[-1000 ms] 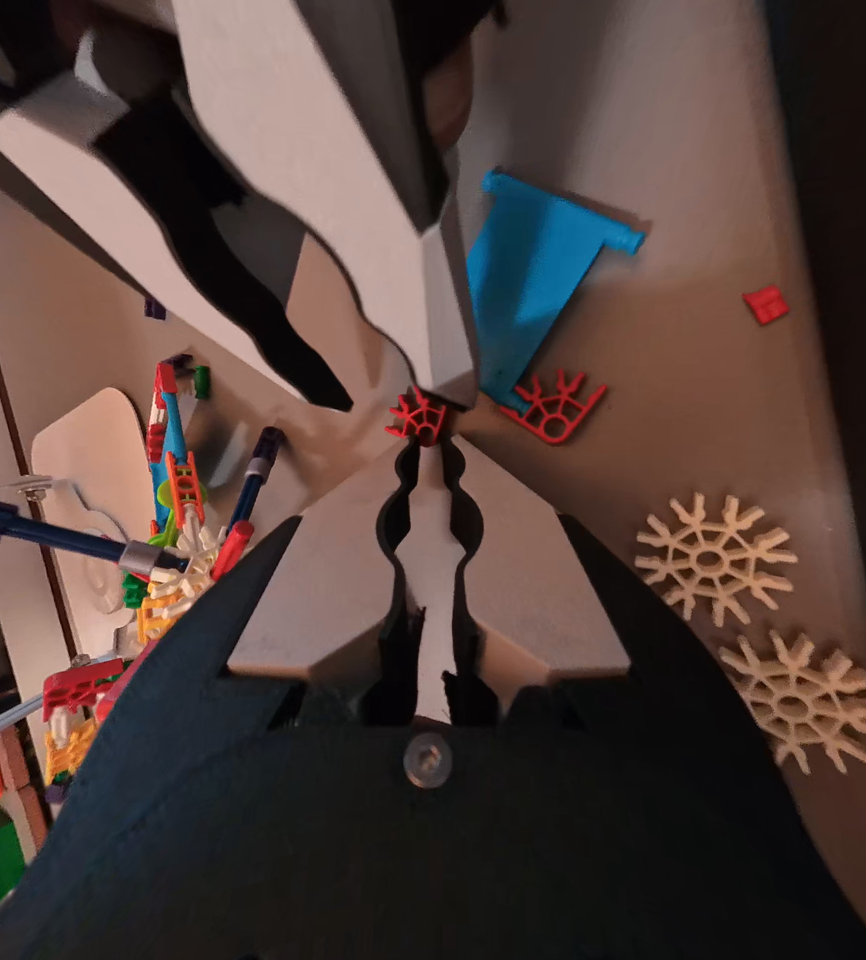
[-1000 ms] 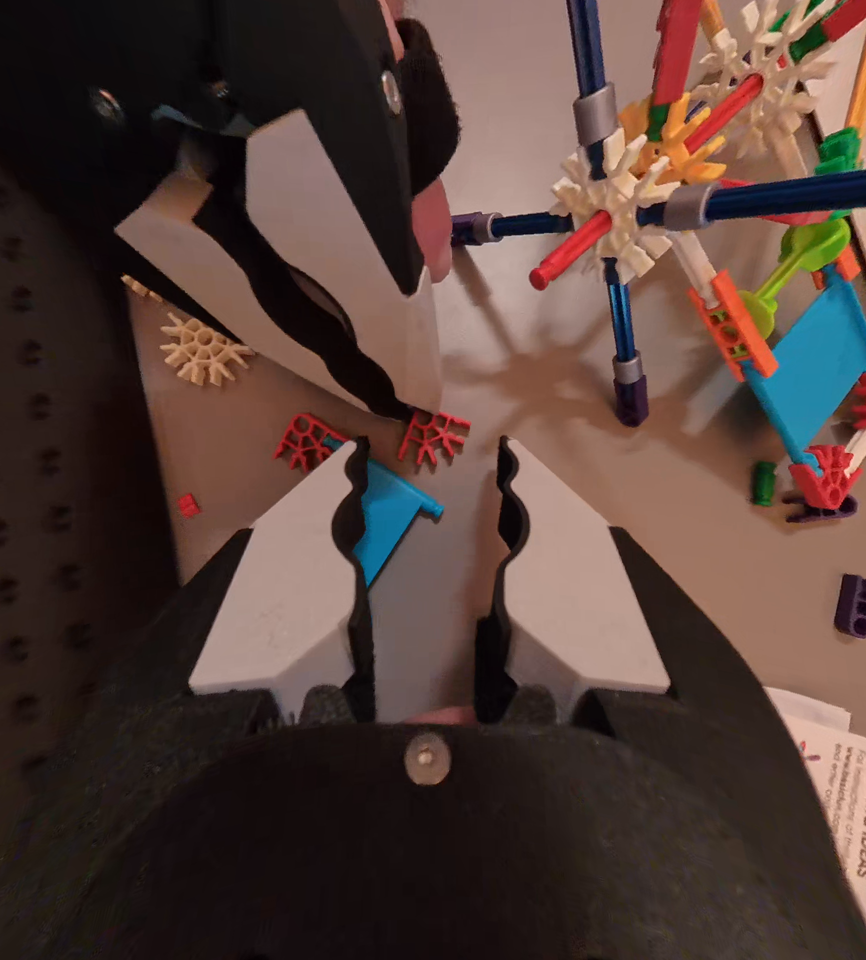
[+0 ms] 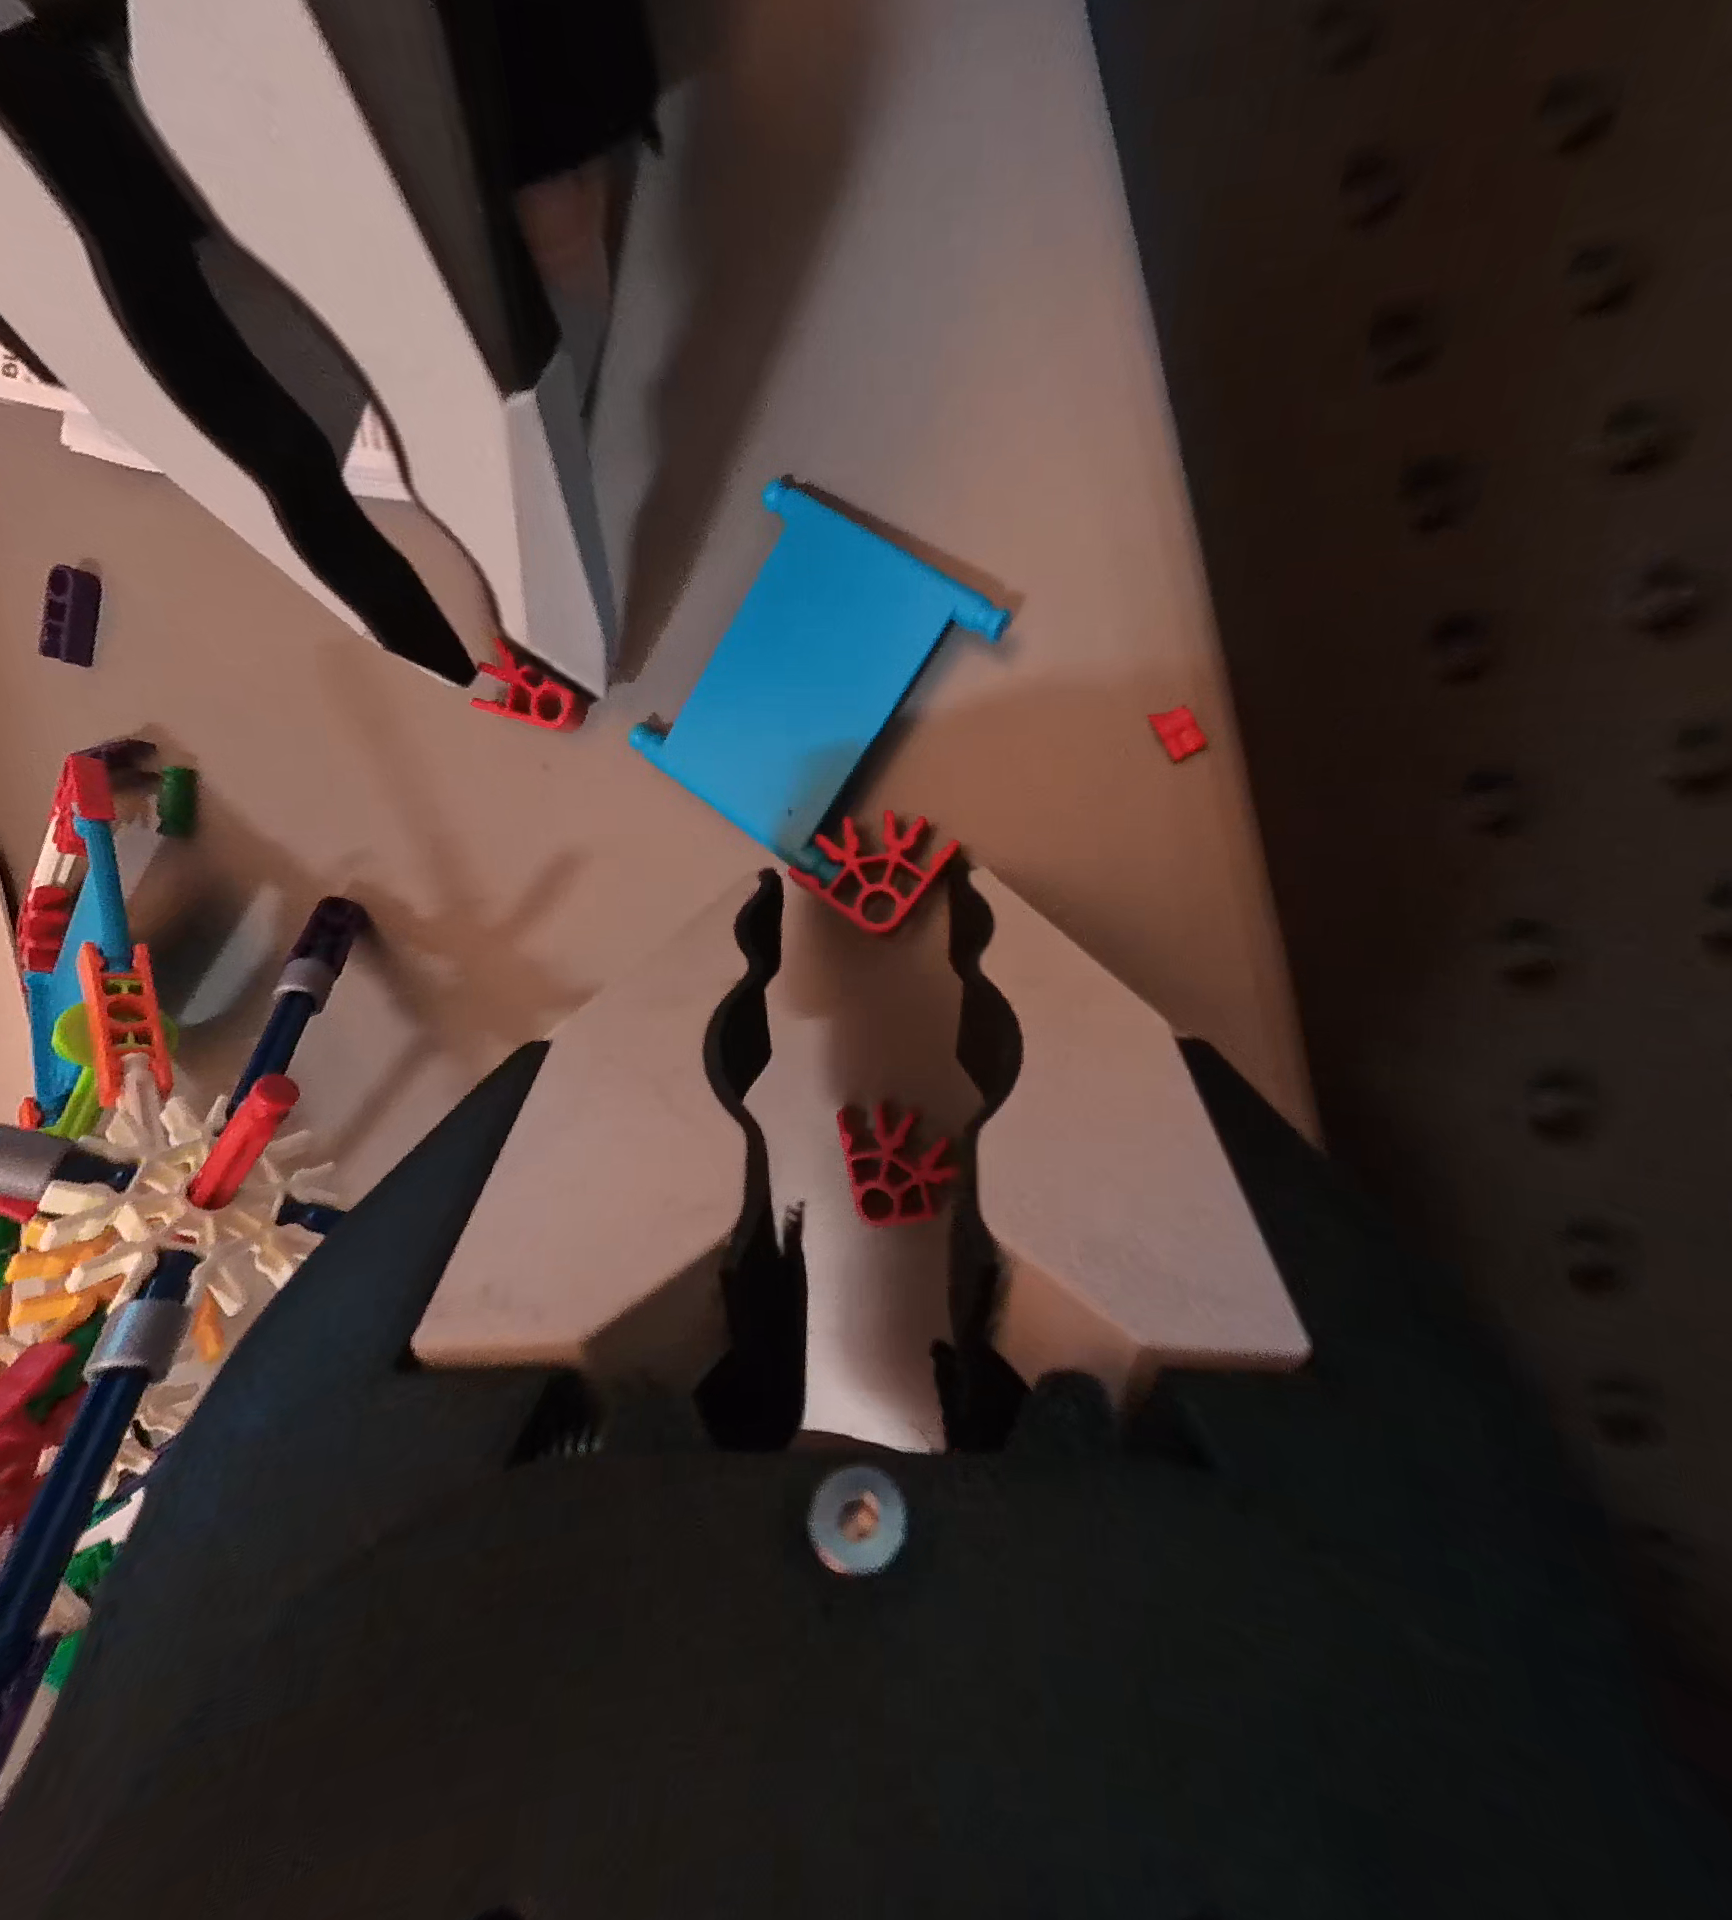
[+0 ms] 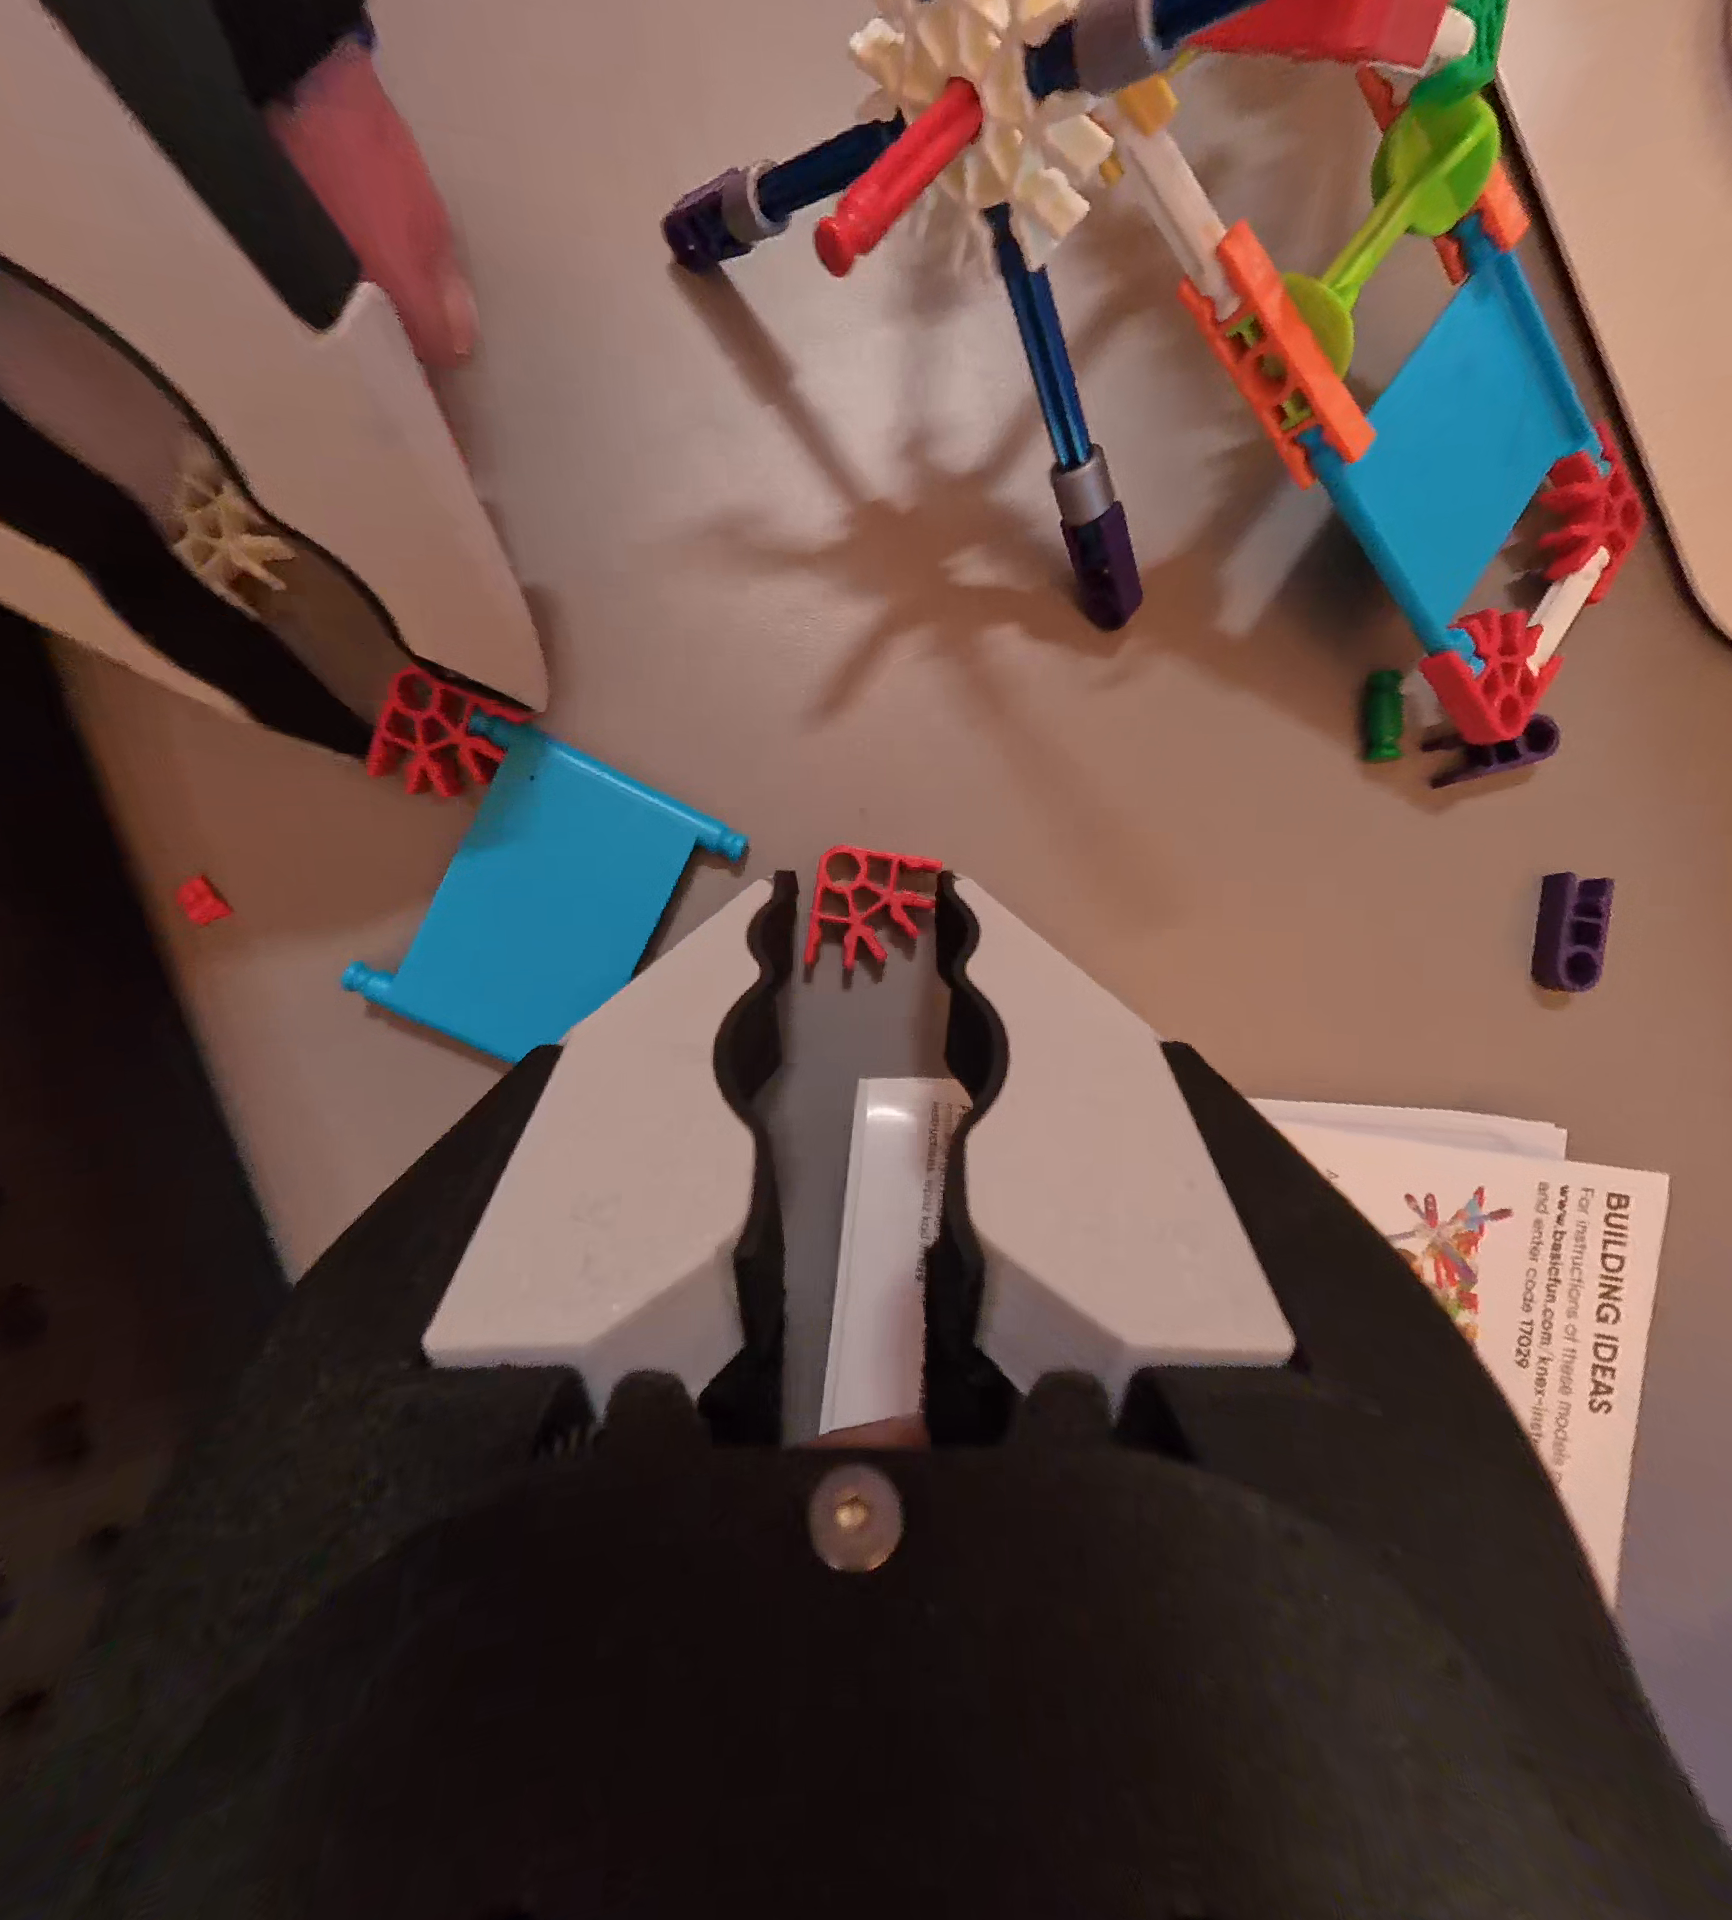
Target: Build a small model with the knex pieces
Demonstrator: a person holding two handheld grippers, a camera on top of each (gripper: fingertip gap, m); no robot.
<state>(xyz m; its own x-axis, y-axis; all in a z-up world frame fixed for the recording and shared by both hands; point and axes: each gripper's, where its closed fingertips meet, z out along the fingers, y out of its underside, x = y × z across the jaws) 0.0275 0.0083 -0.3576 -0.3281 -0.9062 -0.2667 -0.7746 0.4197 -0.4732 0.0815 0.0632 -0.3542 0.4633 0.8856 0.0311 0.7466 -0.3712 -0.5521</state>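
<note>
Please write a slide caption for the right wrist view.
Right gripper fingers closed on red plastic fan-shaped connector beside blue plastic panel.

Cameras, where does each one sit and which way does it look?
Left wrist view: on the left gripper, looking down its fingers at the table; tips flank a red connector at the blue panel.
Right wrist view: on the right gripper, looking down at the table; tips flank a loose connector.
Both share the blue panel, and each shows the other gripper.
</note>
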